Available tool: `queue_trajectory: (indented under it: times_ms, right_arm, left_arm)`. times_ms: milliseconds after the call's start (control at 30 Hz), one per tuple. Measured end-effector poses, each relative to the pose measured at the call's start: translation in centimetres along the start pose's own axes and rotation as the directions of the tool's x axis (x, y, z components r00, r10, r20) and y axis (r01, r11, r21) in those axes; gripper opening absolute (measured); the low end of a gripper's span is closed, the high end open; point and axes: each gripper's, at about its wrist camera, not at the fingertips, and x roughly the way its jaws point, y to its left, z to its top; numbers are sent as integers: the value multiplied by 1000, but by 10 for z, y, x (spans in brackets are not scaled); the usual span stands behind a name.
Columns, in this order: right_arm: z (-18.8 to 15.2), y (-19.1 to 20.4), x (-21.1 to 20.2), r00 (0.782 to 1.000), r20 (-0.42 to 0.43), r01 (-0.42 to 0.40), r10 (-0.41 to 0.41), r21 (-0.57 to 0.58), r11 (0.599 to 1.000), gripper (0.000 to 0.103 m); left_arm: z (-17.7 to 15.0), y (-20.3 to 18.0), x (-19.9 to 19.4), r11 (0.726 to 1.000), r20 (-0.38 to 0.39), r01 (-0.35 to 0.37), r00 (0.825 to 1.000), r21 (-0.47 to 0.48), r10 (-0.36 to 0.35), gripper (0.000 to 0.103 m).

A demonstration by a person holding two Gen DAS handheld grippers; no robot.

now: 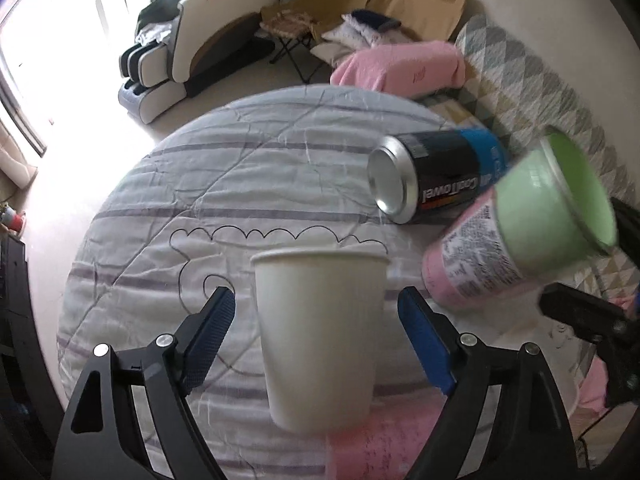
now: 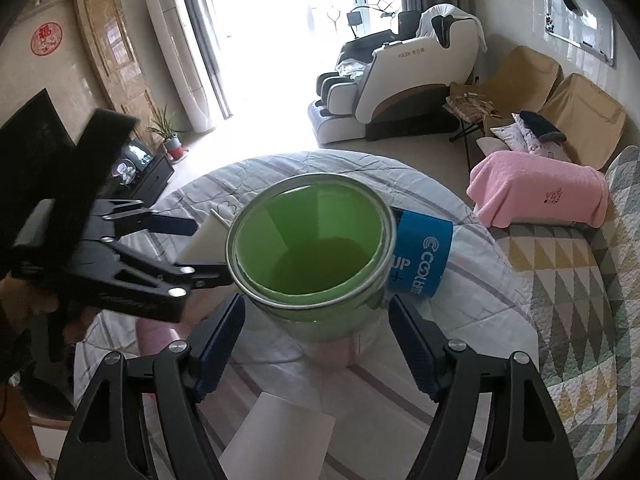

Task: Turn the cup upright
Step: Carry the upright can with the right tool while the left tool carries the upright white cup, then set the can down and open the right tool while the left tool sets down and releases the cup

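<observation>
A white paper cup [image 1: 320, 336] stands upright, mouth up, on the quilt-covered round table [image 1: 160, 208]. My left gripper [image 1: 316, 320] is open, its blue pads on either side of the cup with a gap on each side. A pink and green canister [image 1: 520, 232] is tilted with its open mouth up and to the right. In the right wrist view my right gripper [image 2: 316, 332] is open around this canister [image 2: 312, 248], its green inside facing the camera. The white cup [image 2: 208, 240] shows partly behind the left gripper [image 2: 176, 248].
A black and blue can [image 1: 436, 172] lies on its side behind the cups; it also shows in the right wrist view [image 2: 420, 260]. A white paper [image 2: 280, 436] lies near the table's front edge. A pink blanket [image 2: 540, 196], a patterned sofa cover [image 2: 580, 300] and a massage chair [image 2: 400, 80] stand beyond the table.
</observation>
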Motion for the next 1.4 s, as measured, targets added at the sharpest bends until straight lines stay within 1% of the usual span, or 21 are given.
queue_trajectory:
  times_ms: [67, 100, 133, 167, 267, 333, 433, 533, 600, 700, 833, 933, 1000, 1067, 1133, 1233, 1267, 1300, 1367, 1400]
  right_arm:
    - [1, -1, 0, 1000, 3, -3, 3, 1, 1000, 77]
    - [2, -3, 0, 1000, 2, -6, 6, 4, 1000, 77]
    - [2, -3, 0, 1000, 4, -6, 6, 6, 1000, 77]
    - [2, -3, 0, 1000, 4, -10, 10, 7, 1000, 77]
    - [4, -4, 1, 1000, 7, -12, 12, 10, 1000, 77]
    - [3, -5, 1, 1000, 8, -14, 14, 14, 1000, 77]
    - [4, -5, 1, 1000, 7, -16, 16, 16, 1000, 77]
    - [5, -5, 0, 1000, 6, -21, 21, 16, 1000, 77]
    - [4, -4, 1, 1000, 0, -17, 17, 11, 1000, 77]
    - [3, -2, 2, 1000, -7, -12, 12, 1, 1000, 77]
    - [-1, 3, -1, 1000, 3, -6, 6, -2, 1000, 77]
    - [-5, 6, -4, 1000, -2, -10, 10, 3, 1000, 77]
    - [-7, 8, -6, 1000, -2, -4, 4, 1, 1000, 77]
    - [-7, 9, -7, 1000, 0, -3, 3, 0, 1000, 77]
    - [-6, 10, -7, 1000, 7, 1, -1, -1, 1000, 77]
    - [-4, 12, -8, 1000, 16, 7, -7, -6, 1000, 77]
    - [-4, 12, -8, 1000, 20, 9, -9, -7, 1000, 77]
    - [-4, 12, -8, 1000, 21, 12, -12, -9, 1000, 77]
    - [-4, 12, -7, 1000, 22, 15, -15, -9, 1000, 77]
    - [-6, 13, -7, 1000, 22, 16, -16, -10, 1000, 77]
  left_arm:
    - [4, 0, 8, 1000, -21, -11, 1000, 14, 11, 82]
    - [6, -1, 11, 1000, -33, -14, 999, 17, 15, 73]
    - [7, -1, 14, 1000, -48, -8, 999, 21, 9, 69]
    - [8, -3, 15, 1000, -52, -9, 999, 29, 10, 69]
    - [7, -7, 7, 999, -10, -24, 1000, 47, 24, 68]
    - [5, -9, -7, 999, 57, -23, 998, 47, 20, 68]
    - [4, -10, -23, 997, 147, -62, 988, 52, 53, 68]
    - [-1, -4, -33, 998, 216, -62, 975, 13, 58, 69]
    - [-8, 2, -32, 998, 219, -56, 974, -12, 58, 69]
    - [-18, 8, -27, 997, 209, -68, 975, -27, 72, 69]
    - [-31, 17, -35, 997, 237, -45, 970, -63, 58, 69]
    - [-37, 22, -36, 995, 238, -36, 970, -90, 57, 69]
    - [-43, 25, -39, 995, 251, -30, 966, -98, 54, 69]
    - [-45, 26, -41, 994, 262, -33, 963, -104, 60, 69]
    - [-44, 29, -44, 993, 274, -21, 960, -117, 53, 69]
    - [-33, 32, -49, 993, 327, -59, 941, -105, 91, 69]
    - [-27, 33, -51, 992, 357, -75, 928, -100, 106, 69]
    - [-20, 34, -51, 991, 393, -90, 912, -94, 120, 69]
    - [-13, 34, -49, 987, 436, -133, 886, -92, 160, 70]
    - [-13, 33, -47, 986, 441, -144, 882, -88, 168, 70]
